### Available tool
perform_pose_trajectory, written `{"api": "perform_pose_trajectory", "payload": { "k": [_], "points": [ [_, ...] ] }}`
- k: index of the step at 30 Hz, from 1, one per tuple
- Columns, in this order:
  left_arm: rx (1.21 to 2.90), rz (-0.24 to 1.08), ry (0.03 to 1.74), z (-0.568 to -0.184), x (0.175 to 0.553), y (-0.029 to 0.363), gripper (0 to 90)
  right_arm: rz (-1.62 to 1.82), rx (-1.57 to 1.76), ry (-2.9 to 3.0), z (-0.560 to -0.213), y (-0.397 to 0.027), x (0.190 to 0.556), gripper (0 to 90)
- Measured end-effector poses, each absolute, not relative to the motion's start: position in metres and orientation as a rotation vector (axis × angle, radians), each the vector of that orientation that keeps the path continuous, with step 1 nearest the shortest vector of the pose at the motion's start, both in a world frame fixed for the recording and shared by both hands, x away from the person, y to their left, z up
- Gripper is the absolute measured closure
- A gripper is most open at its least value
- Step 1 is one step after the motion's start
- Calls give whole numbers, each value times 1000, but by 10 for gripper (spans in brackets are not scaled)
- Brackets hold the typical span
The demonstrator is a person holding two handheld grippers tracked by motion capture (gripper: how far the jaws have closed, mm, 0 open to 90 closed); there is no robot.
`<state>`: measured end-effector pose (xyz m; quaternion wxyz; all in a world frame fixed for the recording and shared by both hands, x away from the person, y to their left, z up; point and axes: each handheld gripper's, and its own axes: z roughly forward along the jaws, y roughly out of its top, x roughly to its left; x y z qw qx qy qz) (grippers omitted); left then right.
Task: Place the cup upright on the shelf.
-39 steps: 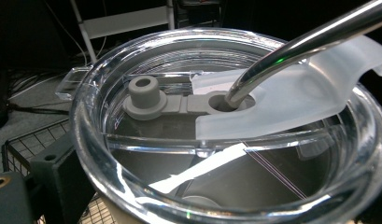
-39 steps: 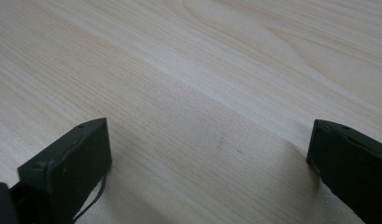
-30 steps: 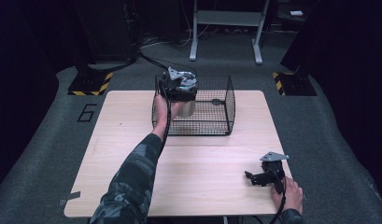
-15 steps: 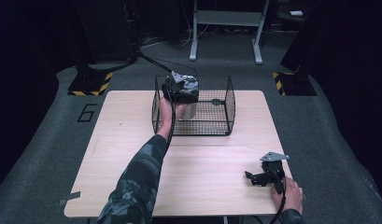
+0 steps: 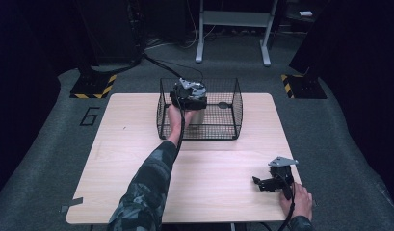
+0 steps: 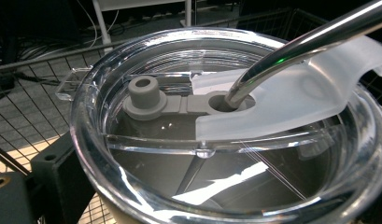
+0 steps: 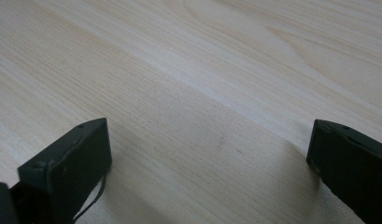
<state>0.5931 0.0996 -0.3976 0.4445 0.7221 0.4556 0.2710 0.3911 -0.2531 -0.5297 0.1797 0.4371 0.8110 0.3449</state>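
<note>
A steel tumbler (image 5: 198, 115) with a clear lid (image 6: 226, 140) and a metal straw (image 6: 300, 46) is inside the left part of a black wire basket (image 5: 223, 130). My left gripper (image 5: 189, 96) is shut on the tumbler from above and the left; one black jaw shows beside the lid in the left gripper view. Whether the tumbler rests on the basket's floor I cannot tell. My right gripper (image 5: 262, 184) lies on the table near the front right corner, open, with bare wood (image 7: 207, 154) between its jaws.
The light wooden table (image 5: 127, 159) holds the basket at its far middle. A small dark item (image 5: 224, 104) lies in the basket's back right part. Beyond the table are a grey floor, metal stand legs (image 5: 199, 53) and yellow-black striped bases (image 5: 93, 89).
My left gripper has carried the tumbler a little to the right and down into the basket. The right gripper has stayed where it was.
</note>
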Motion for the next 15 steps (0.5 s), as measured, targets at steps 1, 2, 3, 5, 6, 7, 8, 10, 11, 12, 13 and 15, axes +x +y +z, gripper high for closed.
{"api": "perform_pose_trajectory", "payload": {
  "k": [1, 2, 3, 5, 6, 7, 8, 10, 11, 12, 13, 15],
  "points": [
    [1790, 671, 1130, -399, 594, 99, 41, 975, 1234, 2292, -530, -253, 391, 0],
    [1792, 671, 1133, -401, 594, 98, 40, 974, 1231, 2294, -530, -253, 391, 0],
    [1791, 671, 1134, -402, 594, 97, 41, 975, 1233, 2292, -530, -253, 391, 0],
    [1790, 666, 1146, -406, 595, 95, 40, 975, 1232, 2293, -530, -253, 391, 0],
    [1790, 666, 1146, -406, 595, 95, 41, 975, 1232, 2293, -530, -253, 391, 0],
    [1795, 666, 1148, -408, 595, 95, 41, 976, 1237, 2292, -530, -253, 391, 0],
    [1795, 666, 1148, -408, 595, 95, 40, 976, 1237, 2292, -530, -253, 391, 0],
    [1808, 669, 1142, -411, 596, 94, 40, 976, 1235, 2292, -530, -253, 391, 0],
    [1808, 668, 1145, -412, 596, 94, 40, 976, 1238, 2292, -530, -253, 391, 0],
    [1810, 669, 1149, -413, 596, 94, 40, 976, 1236, 2293, -530, -253, 391, 0],
    [1814, 670, 1150, -414, 596, 94, 40, 977, 1238, 2292, -530, -253, 391, 0],
    [1814, 674, 1151, -415, 596, 94, 40, 963, 1223, 2294, -530, -254, 391, 0]
  ]
}}
